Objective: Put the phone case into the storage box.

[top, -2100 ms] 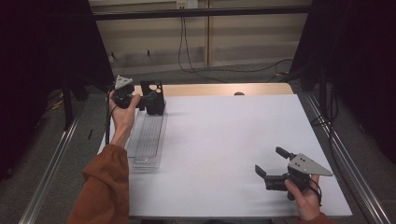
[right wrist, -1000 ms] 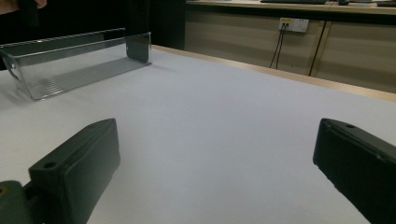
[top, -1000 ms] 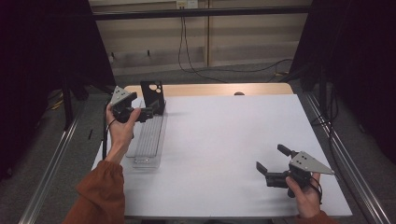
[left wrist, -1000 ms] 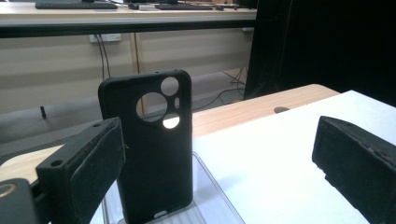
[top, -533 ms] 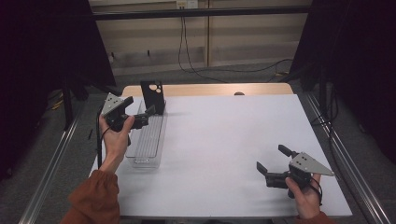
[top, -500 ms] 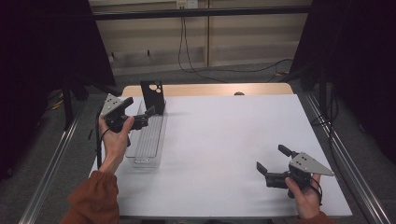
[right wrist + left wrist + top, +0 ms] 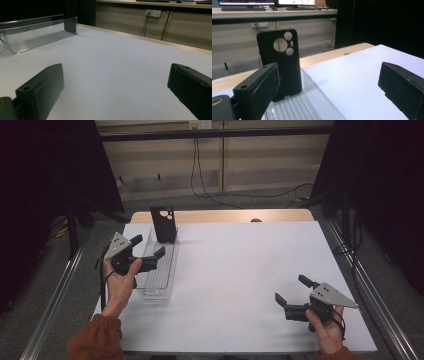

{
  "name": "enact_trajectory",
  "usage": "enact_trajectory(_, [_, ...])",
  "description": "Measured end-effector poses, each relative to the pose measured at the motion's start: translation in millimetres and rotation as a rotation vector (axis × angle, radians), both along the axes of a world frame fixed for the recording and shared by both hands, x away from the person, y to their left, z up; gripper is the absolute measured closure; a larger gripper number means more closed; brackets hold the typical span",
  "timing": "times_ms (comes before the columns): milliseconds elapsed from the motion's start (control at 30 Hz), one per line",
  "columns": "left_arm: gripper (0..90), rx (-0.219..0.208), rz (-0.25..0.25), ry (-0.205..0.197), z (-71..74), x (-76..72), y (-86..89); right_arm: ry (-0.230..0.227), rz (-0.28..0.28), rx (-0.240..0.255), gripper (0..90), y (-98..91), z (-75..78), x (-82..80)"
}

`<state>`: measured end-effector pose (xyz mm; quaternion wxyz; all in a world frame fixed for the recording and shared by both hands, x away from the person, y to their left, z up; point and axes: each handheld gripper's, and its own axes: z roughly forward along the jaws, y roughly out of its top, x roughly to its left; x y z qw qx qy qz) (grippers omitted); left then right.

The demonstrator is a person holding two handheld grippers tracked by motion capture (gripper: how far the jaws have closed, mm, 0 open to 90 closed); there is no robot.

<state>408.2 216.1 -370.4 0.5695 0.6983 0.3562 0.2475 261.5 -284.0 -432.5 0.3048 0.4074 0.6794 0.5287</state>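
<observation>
A black phone case (image 7: pixel 164 224) stands upright at the far end of a clear ribbed tray (image 7: pixel 155 292) on the left of the white table (image 7: pixel 240 260). My left gripper (image 7: pixel 148 246) hovers over the tray's left side, short of the case, open and empty. In the left gripper view the case (image 7: pixel 279 62) rises beyond the open gripper (image 7: pixel 329 87), its camera cut-outs at the top, with the tray (image 7: pixel 312 102) below. My right gripper (image 7: pixel 292 289) is open and empty near the table's front right corner. The right gripper view looks between the wide-apart jaws of that gripper (image 7: pixel 115 90) across bare table.
The tray (image 7: pixel 37 32) and the dark case (image 7: pixel 70 25) appear far off in the right gripper view. A wooden strip (image 7: pixel 225 216) runs along the table's far edge, with cables and a wall beyond. Metal rails (image 7: pixel 55 295) flank both sides.
My left gripper has drawn back from beside the phone case toward the person and a little left. The case stays upright in the tray. The right gripper has barely moved.
</observation>
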Motion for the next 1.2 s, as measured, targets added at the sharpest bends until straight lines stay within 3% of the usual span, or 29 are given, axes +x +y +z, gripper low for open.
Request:
enact_trajectory(233, [3.6,-0.046,0.019,0.007,-2.0,-11.1,7.9,0.0,-0.002,-0.002,0.4,-0.8,0.1,-0.3])
enact_trajectory(367, [3.6,-0.031,0.026,-0.007,-2.0,-16.5,11.4,0.001,-0.004,0.001,0.5,-1.1,0.3,-0.5])
enact_trajectory(467, [3.6,-0.063,0.036,0.02,-4.5,-19.1,15.5,0.002,-0.004,-0.001,0.5,-1.4,-0.3,-0.5])
enact_trajectory(567, [3.7,-0.025,0.052,-0.007,-6.7,-22.5,17.9,0.004,-0.004,0.0,0.4,-0.9,-0.5,-0.8])
enact_trajectory(833, [3.6,-0.042,0.073,-0.007,-11.4,-38.6,23.5,0.005,-0.006,0.001,0.5,-1.6,-0.7,-1.0])
enact_trajectory(1200, [3.6,-0.027,0.091,-0.023,-20.4,-59.2,31.5,0.006,-0.008,0.003,0.4,-2.3,-0.5,-1.7])
